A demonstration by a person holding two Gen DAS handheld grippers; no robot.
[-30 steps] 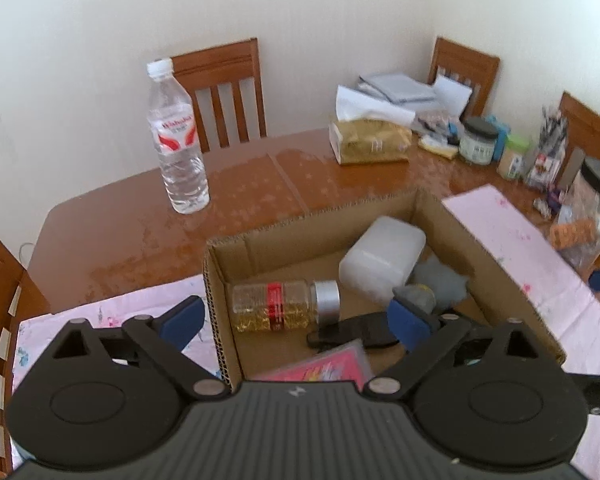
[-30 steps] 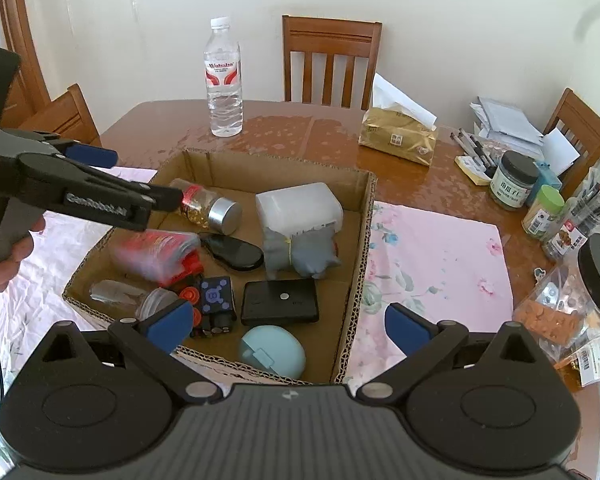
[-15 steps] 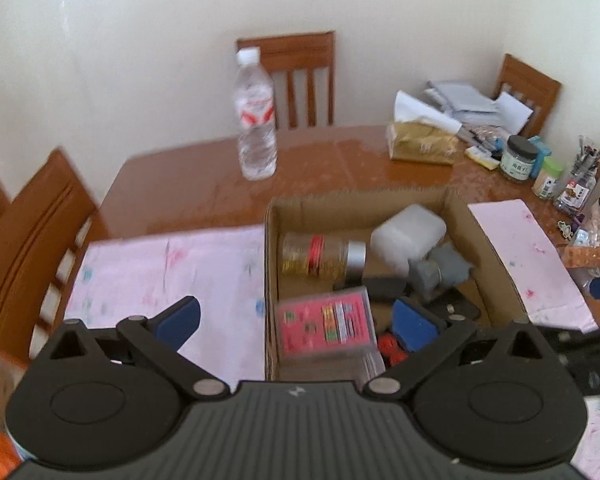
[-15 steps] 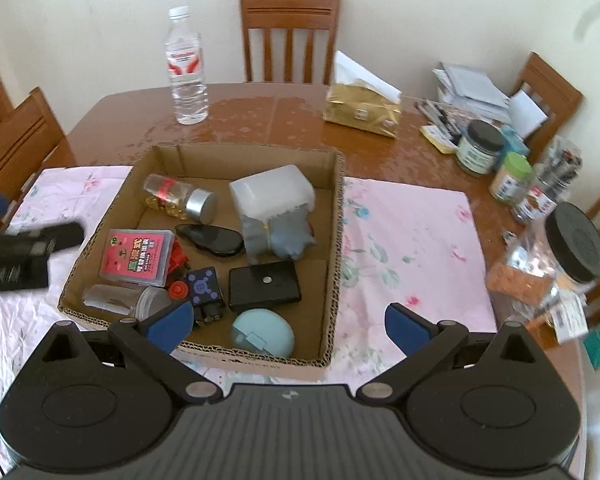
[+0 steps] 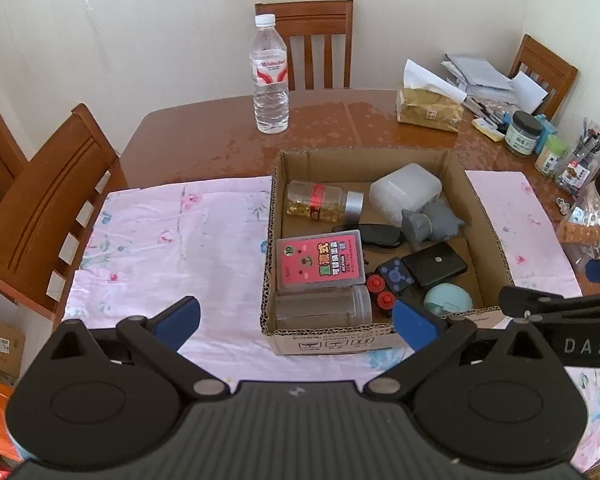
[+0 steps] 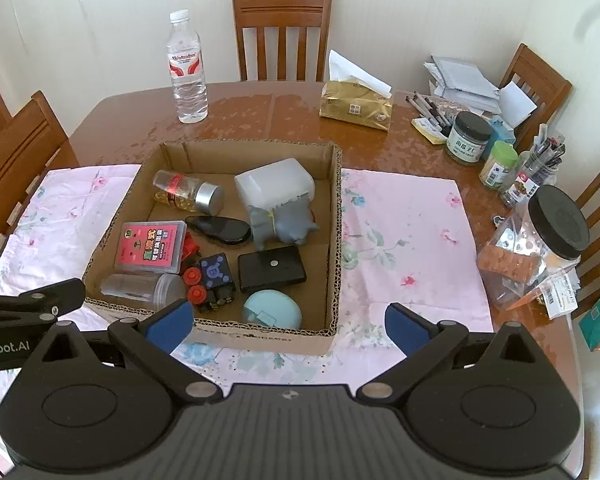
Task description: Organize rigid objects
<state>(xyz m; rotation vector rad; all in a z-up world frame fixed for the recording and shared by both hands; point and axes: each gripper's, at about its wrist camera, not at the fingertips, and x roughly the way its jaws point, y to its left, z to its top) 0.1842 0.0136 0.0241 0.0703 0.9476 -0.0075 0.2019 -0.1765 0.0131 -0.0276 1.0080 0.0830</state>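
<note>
Both the left tool (image 5: 296, 322) and the right tool (image 6: 286, 322) are held spread and empty near the cardboard box (image 6: 337, 216) on the tabletop (image 6: 260, 120). The box is crowded with a pink card case (image 6: 151, 246), pill bottle (image 6: 188, 193) and black case (image 6: 271, 270); a water bottle (image 6: 186, 68) stands beyond.

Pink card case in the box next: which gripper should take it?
Left, probably. The pink card case lies against the cardboard box's left wall, the side the left gripper hangs over. The right gripper sits farther right. Both are open and empty.
</note>
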